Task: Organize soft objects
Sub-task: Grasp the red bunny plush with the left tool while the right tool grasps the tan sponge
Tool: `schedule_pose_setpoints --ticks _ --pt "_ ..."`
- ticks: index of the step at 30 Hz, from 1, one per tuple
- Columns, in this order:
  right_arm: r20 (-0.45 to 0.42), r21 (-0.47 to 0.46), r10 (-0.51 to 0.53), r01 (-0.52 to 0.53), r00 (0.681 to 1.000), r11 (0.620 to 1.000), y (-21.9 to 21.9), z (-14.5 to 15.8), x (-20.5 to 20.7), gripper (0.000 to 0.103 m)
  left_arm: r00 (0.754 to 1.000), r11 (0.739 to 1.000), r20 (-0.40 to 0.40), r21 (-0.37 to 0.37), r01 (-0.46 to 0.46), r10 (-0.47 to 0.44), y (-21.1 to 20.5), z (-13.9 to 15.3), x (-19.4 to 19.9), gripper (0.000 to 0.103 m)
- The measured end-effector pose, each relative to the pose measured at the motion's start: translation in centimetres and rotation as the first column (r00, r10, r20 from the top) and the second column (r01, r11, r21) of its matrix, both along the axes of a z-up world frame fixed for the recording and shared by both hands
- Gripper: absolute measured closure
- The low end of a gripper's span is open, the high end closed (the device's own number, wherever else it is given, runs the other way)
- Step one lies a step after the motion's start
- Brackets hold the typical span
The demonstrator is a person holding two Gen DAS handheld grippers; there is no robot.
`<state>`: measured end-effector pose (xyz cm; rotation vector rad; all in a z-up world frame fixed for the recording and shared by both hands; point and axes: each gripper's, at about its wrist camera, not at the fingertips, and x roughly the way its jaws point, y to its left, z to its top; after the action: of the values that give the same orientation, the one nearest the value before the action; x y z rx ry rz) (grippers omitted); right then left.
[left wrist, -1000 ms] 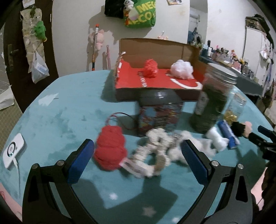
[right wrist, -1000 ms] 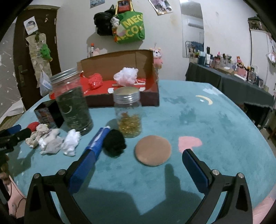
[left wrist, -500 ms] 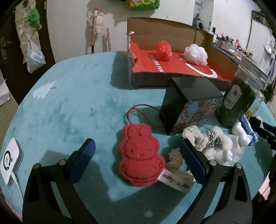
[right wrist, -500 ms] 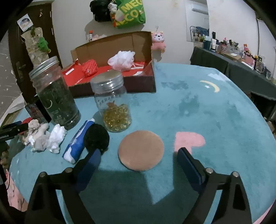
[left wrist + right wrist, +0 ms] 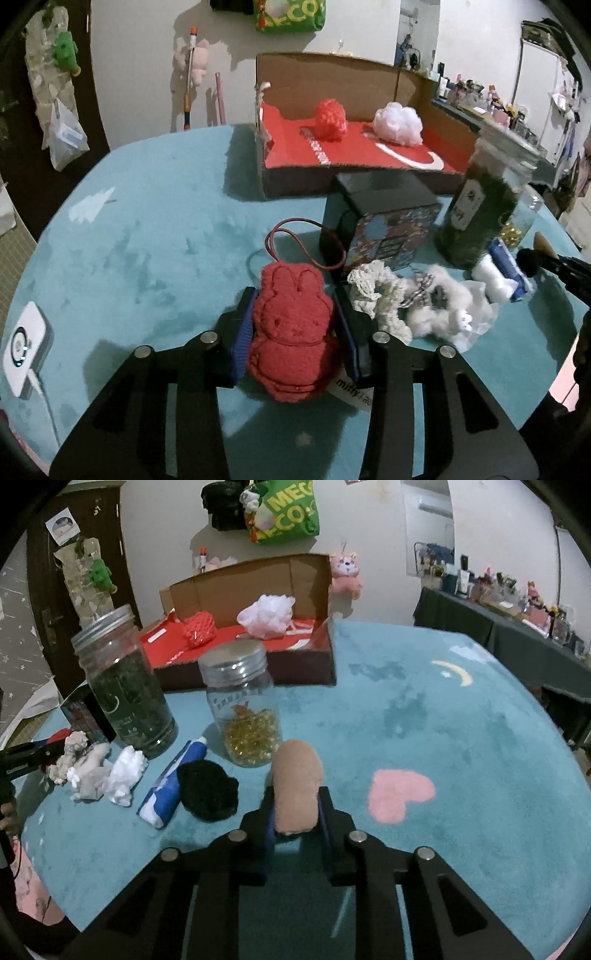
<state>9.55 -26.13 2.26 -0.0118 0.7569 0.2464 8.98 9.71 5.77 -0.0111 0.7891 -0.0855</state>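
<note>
My left gripper (image 5: pixel 293 328) is shut on a red plush bunny (image 5: pixel 291 328) with a red cord loop, just above the teal table. My right gripper (image 5: pixel 295 812) is shut on a tan round pad (image 5: pixel 297 786), folded up between the jaws. The open cardboard box (image 5: pixel 354 162) with a red floor holds a red knitted ball (image 5: pixel 330 120) and a white puff (image 5: pixel 398 123); it also shows in the right wrist view (image 5: pixel 258 653). A cream lace scrunchie (image 5: pixel 376 291), a fluffy white toy (image 5: pixel 443 314), a white wad (image 5: pixel 125 775) and a black scrunchie (image 5: pixel 207 794) lie on the table.
A black patterned tin (image 5: pixel 384 229), a tall jar of dark leaves (image 5: pixel 125 705), a smaller jar of gold capsules (image 5: pixel 247 716) and a blue tube (image 5: pixel 171 784) stand between the grippers. A white device (image 5: pixel 24 349) lies at the left table edge.
Both grippers have closed: the left on the red bunny, the right on the tan pad, which has folded up off the table.
</note>
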Motion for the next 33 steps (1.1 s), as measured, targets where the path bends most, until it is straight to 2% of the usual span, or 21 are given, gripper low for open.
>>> schedule_pose_setpoints --ticks 8,19,28,33 --pt "0.060 0.023 0.037 -0.039 0.997 0.999 0.6 2.4 -1.6 0.083 0.994 0.998 0.092 -0.004 0.058 -0.058 -1.7 3.4 -2.4 0.065" --pt "0.110 0.049 0.133 -0.139 0.985 0.989 3.2 4.4 -3.1 0.083 0.984 0.990 0.113 -0.018 0.142 -0.139 -4.5 4.1 -3.3 0.065" --pt "0.102 0.045 0.131 -0.136 0.986 0.990 3.3 4.0 -3.2 0.083 0.992 0.996 0.094 -0.014 0.090 -0.089 -3.2 3.7 -3.0 0.065" --pt "0.084 0.037 0.097 -0.100 0.992 0.994 2.1 3.6 -2.7 0.083 0.999 0.999 0.041 -0.031 0.037 -0.035 -0.8 2.6 -1.7 0.065"
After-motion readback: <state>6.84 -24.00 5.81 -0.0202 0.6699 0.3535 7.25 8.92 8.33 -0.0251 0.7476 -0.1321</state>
